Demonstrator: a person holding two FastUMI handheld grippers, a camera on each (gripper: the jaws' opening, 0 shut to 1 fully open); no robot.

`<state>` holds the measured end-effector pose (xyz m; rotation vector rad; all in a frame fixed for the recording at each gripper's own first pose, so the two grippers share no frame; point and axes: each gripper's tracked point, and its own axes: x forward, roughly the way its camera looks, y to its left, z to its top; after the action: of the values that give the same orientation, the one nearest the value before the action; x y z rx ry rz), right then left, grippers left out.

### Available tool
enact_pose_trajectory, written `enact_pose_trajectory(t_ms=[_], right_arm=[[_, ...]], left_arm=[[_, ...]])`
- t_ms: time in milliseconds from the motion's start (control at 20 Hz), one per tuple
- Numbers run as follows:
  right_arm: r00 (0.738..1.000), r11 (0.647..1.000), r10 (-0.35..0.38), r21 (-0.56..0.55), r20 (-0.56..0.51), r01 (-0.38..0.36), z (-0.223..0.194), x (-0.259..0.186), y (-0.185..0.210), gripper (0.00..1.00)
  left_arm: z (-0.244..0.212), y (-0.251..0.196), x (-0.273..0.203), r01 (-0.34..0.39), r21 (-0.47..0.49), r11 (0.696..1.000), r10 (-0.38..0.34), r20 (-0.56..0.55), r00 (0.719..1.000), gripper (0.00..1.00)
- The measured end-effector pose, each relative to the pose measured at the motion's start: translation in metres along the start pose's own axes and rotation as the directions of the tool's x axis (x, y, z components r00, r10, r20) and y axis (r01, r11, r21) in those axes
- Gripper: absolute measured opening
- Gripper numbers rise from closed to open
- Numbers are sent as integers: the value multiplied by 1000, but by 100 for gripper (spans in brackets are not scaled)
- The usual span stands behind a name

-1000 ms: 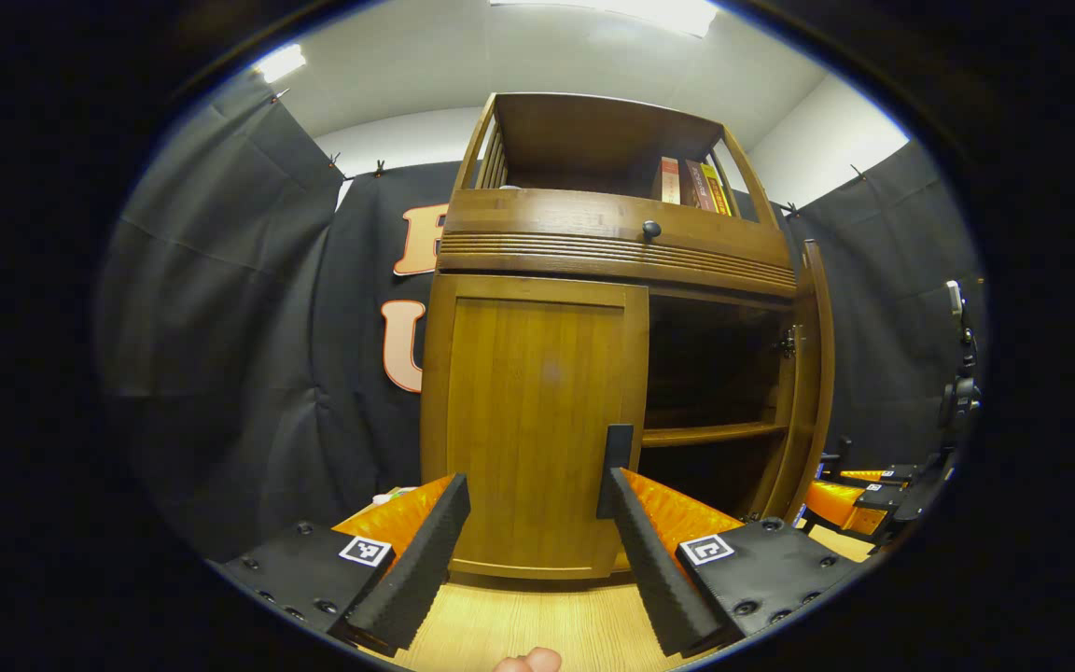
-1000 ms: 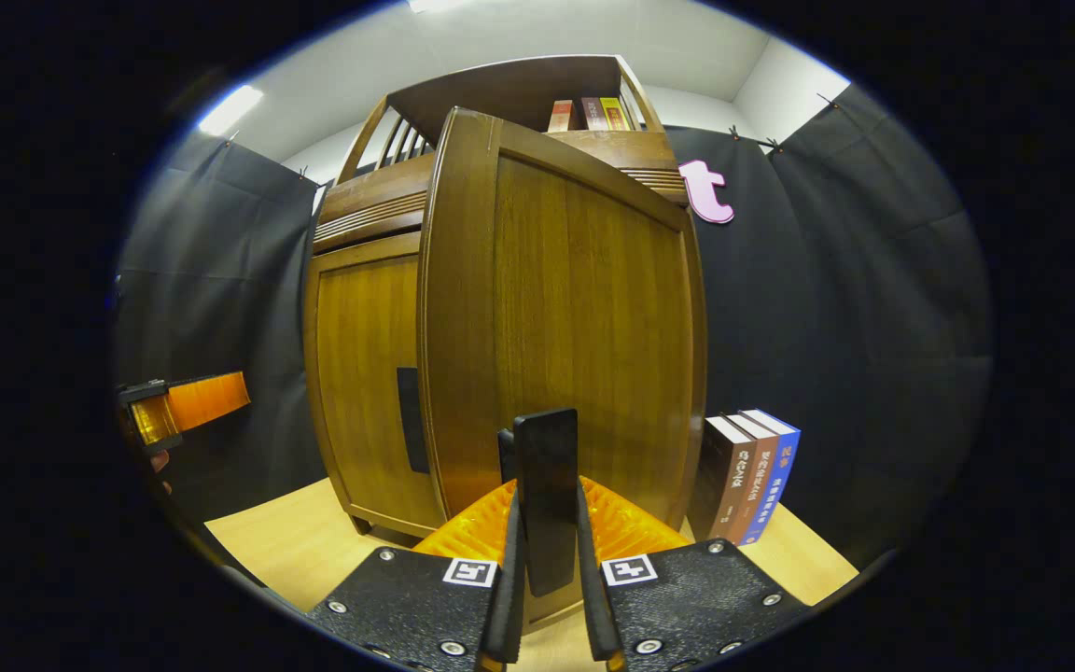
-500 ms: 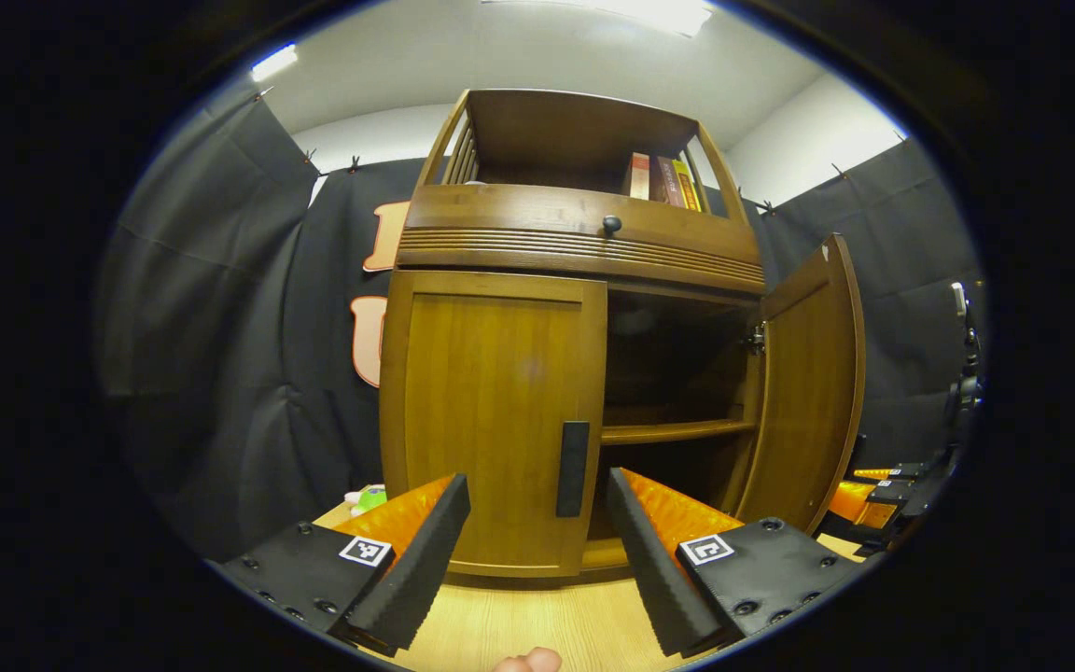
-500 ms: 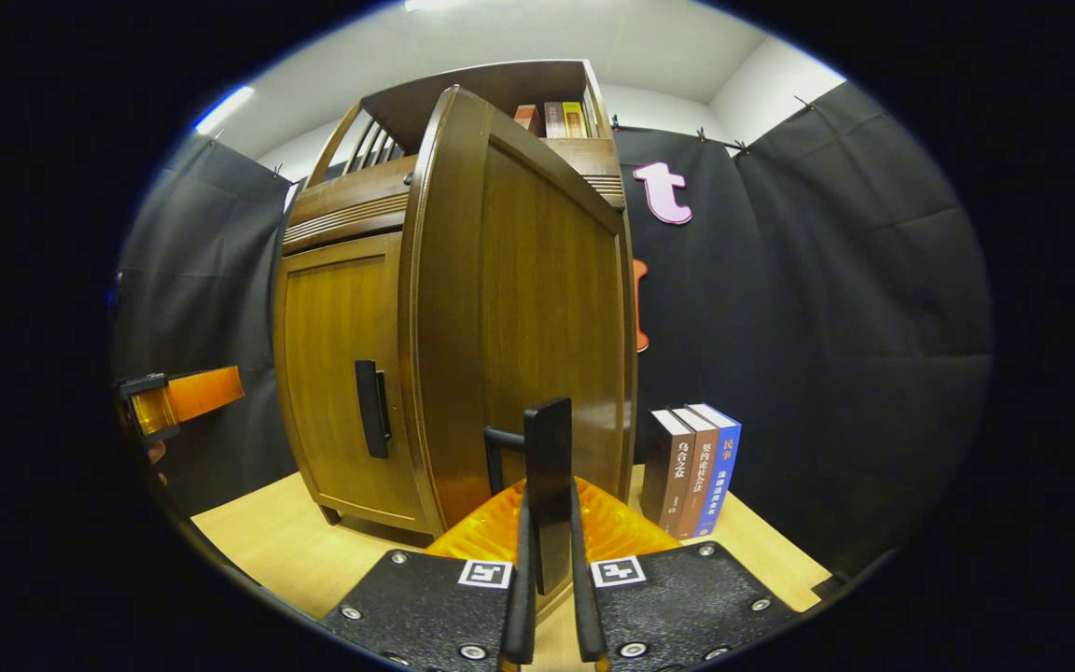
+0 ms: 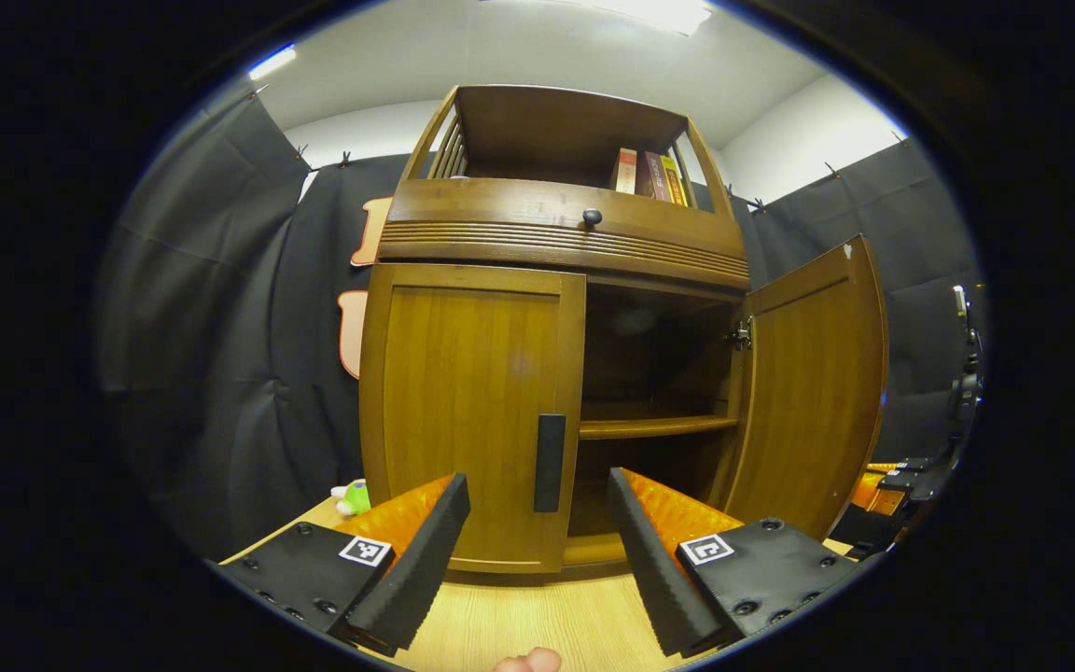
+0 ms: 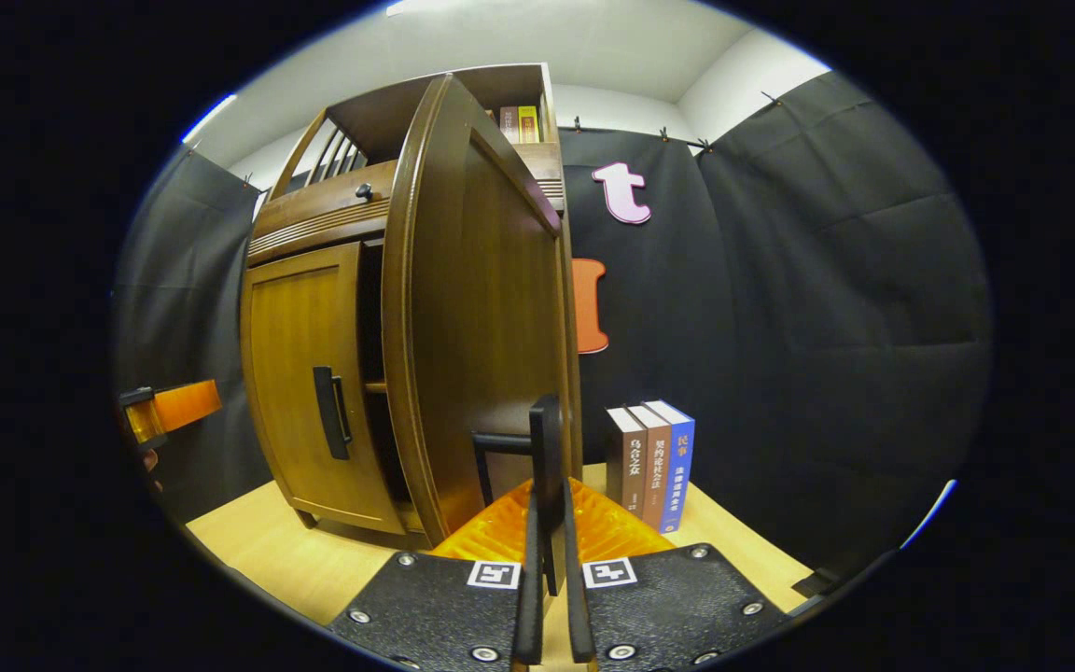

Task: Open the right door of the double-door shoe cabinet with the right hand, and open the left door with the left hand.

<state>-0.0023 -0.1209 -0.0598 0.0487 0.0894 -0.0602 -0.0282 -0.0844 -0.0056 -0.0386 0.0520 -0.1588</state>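
The wooden shoe cabinet point(image 5: 556, 243) faces me in the left gripper view. Its left door point(image 5: 463, 411) is closed, with a dark vertical handle point(image 5: 550, 462) at its inner edge. My left gripper point(image 5: 537, 541) hovers open just in front of that handle, touching nothing. The right door point(image 5: 813, 392) stands swung wide open, baring an inner shelf point(image 5: 649, 427). In the right gripper view, my right gripper point(image 6: 549, 551) is shut on the right door's handle point(image 6: 545, 448), with the right door point(image 6: 491, 317) edge-on before me. The left gripper point(image 6: 164, 411) shows at far left.
Three books point(image 6: 649, 462) stand on the wooden tabletop point(image 6: 314, 569) right of the cabinet, close behind the open door. More books point(image 5: 645, 175) sit on the top shelf above a drawer knob point(image 5: 592, 217). A small green toy point(image 5: 351, 497) lies left of the cabinet.
The right door has swung further open, pulled by my right gripper on its handle. The left gripper has shifted so the left door's handle now sits between its fingers' line, still apart.
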Motion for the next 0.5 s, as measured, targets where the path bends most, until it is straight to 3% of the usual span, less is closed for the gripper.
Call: enact_pose_trajectory(t_ms=[250, 500], right_arm=[[1000, 999, 15, 28, 10, -15, 1, 0, -21, 6], [996, 995, 91, 29, -5, -91, -2, -4, -39, 6]], left_arm=[[-4, -4, 0, 4, -15, 1000, -4, -4, 1000, 94], [-5, -4, 0, 0, -18, 1000, 0, 2, 1000, 94]])
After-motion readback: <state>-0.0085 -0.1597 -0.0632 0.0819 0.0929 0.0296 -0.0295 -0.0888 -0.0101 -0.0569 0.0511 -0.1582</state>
